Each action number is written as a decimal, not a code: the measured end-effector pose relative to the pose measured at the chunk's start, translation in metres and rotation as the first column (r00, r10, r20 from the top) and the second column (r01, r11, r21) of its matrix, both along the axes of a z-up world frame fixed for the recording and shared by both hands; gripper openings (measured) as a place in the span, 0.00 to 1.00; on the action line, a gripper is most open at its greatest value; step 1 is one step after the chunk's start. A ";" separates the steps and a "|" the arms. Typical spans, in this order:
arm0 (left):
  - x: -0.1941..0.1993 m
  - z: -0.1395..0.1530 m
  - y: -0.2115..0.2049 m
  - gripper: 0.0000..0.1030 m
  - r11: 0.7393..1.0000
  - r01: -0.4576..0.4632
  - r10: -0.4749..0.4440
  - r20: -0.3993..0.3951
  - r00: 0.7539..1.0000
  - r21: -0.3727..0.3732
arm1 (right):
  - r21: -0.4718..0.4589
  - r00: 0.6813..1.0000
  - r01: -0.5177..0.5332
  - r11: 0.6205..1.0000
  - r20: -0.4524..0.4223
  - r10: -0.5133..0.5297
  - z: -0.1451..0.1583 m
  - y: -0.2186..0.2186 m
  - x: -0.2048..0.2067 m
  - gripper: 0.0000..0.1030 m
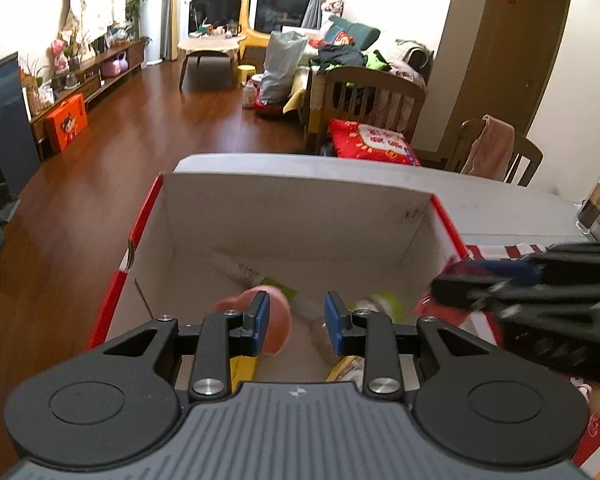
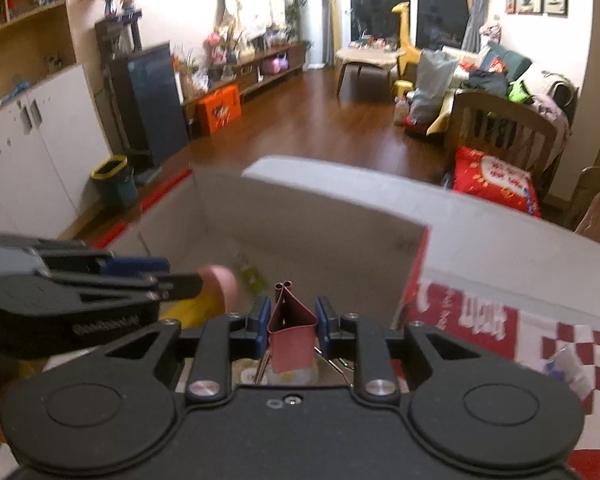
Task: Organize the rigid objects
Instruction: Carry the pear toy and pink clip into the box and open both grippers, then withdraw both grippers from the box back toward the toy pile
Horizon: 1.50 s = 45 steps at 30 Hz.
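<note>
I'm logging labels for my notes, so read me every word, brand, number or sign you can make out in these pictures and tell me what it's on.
None reads clearly.
Red cushion: white characters, blurred.
Red and white cloth beside the box: large white characters, blurred.
Left gripper body: raised lettering, too small.
Orange box by the wall: a printed picture, no legible words.
Right gripper, shut on the binder clip: no text.

Both wrist cameras look forward and slightly down, close over the open box at the desk's left edge. Each sees the other gripper; both share the box interior and living room beyond.
</note>
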<state>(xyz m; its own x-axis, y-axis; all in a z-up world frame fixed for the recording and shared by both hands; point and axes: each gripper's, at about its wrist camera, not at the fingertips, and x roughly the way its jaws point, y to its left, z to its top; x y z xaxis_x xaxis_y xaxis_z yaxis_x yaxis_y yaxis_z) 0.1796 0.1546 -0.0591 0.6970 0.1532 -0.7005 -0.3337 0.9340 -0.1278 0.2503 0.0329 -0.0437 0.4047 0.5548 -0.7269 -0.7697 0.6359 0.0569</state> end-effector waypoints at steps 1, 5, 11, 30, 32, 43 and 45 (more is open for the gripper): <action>-0.002 -0.002 0.002 0.29 1.000 0.000 0.000 -0.005 1.000 -0.002 | -0.008 1.000 -0.002 1.000 -0.005 0.002 -0.005 0.002 0.000 0.22; -0.006 -0.011 0.003 0.29 1.000 0.007 -0.007 -0.027 1.000 -0.001 | -0.031 1.000 0.000 1.000 -0.021 -0.001 -0.019 0.008 -0.004 0.22; -0.008 -0.018 0.005 0.29 1.000 0.006 -0.007 -0.048 0.999 -0.010 | -0.061 0.999 -0.006 0.998 -0.039 0.004 -0.030 0.013 -0.009 0.23; -0.010 0.008 -0.024 0.29 0.998 0.060 -0.059 -0.012 0.998 0.007 | 0.056 1.000 -0.012 0.998 -0.025 0.014 0.018 -0.038 -0.028 0.49; -0.010 0.012 -0.030 0.29 0.997 0.074 -0.074 -0.006 0.997 0.011 | 0.077 1.000 0.000 0.997 -0.017 0.001 0.026 -0.054 -0.027 0.51; 0.000 0.031 -0.090 0.47 0.984 0.174 -0.175 0.029 0.984 0.025 | 0.128 0.992 0.120 0.985 0.018 -0.123 0.048 -0.149 -0.012 0.66; 0.003 0.033 -0.103 0.53 0.981 0.192 -0.193 0.045 0.980 0.027 | 0.125 0.989 0.138 0.983 0.028 -0.142 0.048 -0.166 -0.007 0.68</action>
